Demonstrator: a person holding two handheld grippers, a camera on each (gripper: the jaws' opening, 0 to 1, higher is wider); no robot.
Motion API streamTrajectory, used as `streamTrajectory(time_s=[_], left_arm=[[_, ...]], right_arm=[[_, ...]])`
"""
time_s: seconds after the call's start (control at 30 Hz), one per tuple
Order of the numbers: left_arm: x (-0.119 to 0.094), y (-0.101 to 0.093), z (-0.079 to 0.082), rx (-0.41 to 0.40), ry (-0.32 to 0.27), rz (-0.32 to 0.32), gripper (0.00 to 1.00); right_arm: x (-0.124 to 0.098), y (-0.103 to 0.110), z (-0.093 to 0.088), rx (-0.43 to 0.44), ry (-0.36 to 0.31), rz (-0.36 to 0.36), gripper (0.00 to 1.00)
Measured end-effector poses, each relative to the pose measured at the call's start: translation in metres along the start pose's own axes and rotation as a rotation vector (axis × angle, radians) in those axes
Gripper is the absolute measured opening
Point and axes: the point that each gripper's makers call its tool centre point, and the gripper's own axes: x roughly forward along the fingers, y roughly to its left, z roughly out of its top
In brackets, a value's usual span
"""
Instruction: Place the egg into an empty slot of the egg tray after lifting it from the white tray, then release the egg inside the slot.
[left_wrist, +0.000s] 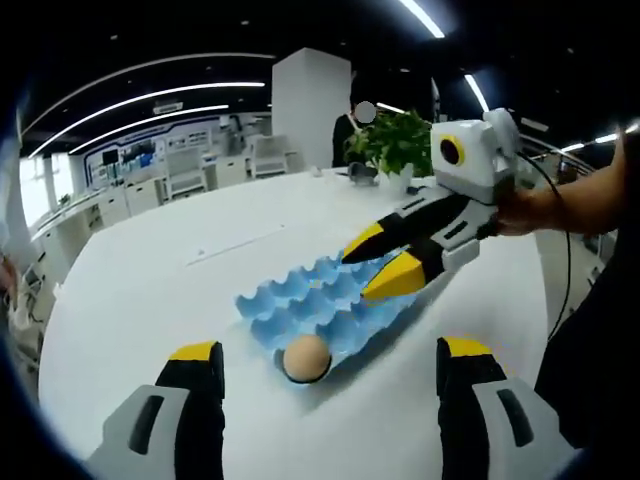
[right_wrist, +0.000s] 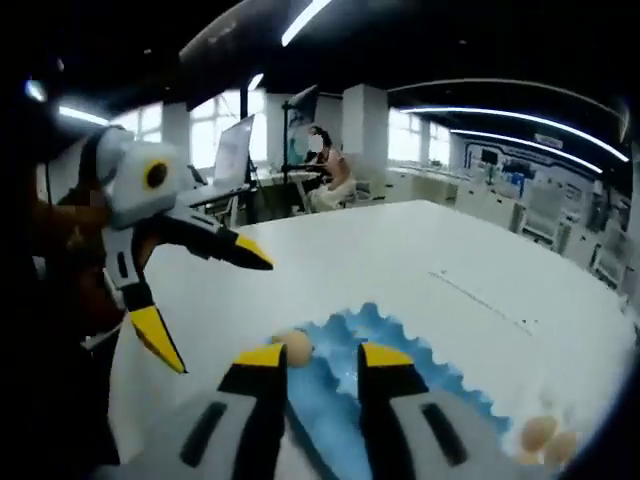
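1 egg (left_wrist: 306, 357) sat in a near corner slot of the blue egg tray (left_wrist: 325, 305) on the white counter (left_wrist: 150, 290), while the right tongs (left_wrist: 372, 270) hovered over it, slightly apart and empty, and the left tongs (left_wrist: 330, 362) stood wide apart.

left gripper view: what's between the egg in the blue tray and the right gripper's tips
Only empty blue slots of the egg tray. In the left gripper view, the egg sits in a near corner slot, and the right gripper hovers open over the tray's far side.
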Motion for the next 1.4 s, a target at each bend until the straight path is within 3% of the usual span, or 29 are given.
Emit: streamTrajectory(time_s=[0.13, 0.3, 0.43, 0.63, 0.67, 0.93, 1.03, 1.1, 1.3, 1.4], left_arm=[[0.002, -0.003, 0.002, 0.006, -0.002, -0.011, 0.87], [0.002, -0.003, 0.003, 0.01, -0.005, -0.018, 0.88], [0.003, -0.003, 0.004, 0.01, -0.006, -0.021, 0.88], [0.002, -0.003, 0.004, 0.008, -0.006, -0.021, 0.88], [0.002, -0.002, 0.004, 0.006, -0.005, -0.02, 0.87], [0.0, -0.002, 0.002, -0.001, -0.004, -0.017, 0.87], [-0.001, -0.001, 0.003, 0.001, -0.006, -0.015, 0.87], [-0.002, 0.0, 0.002, 0.0, -0.005, -0.012, 0.87], [-0.002, 0.004, 0.001, -0.009, -0.005, 0.003, 0.87], [-0.002, 0.004, 0.0, -0.009, -0.003, 0.005, 0.87]], right_arm=[[-0.043, -0.035, -0.025, 0.119, 0.015, -0.155, 0.3], [-0.086, -0.065, -0.047, 0.228, 0.008, -0.29, 0.31], [-0.118, -0.094, -0.066, 0.25, 0.04, -0.447, 0.33], [-0.142, -0.114, -0.078, 0.254, 0.066, -0.553, 0.35], [-0.153, -0.124, -0.091, 0.249, 0.109, -0.606, 0.35], [-0.144, -0.13, -0.115, 0.221, 0.196, -0.597, 0.32], [-0.138, -0.129, -0.126, 0.22, 0.256, -0.571, 0.3], [-0.136, -0.131, -0.123, 0.171, 0.241, -0.569, 0.31], [-0.136, -0.131, -0.125, 0.16, 0.278, -0.566, 0.29], [-0.138, -0.133, -0.124, 0.183, 0.265, -0.583, 0.26]])
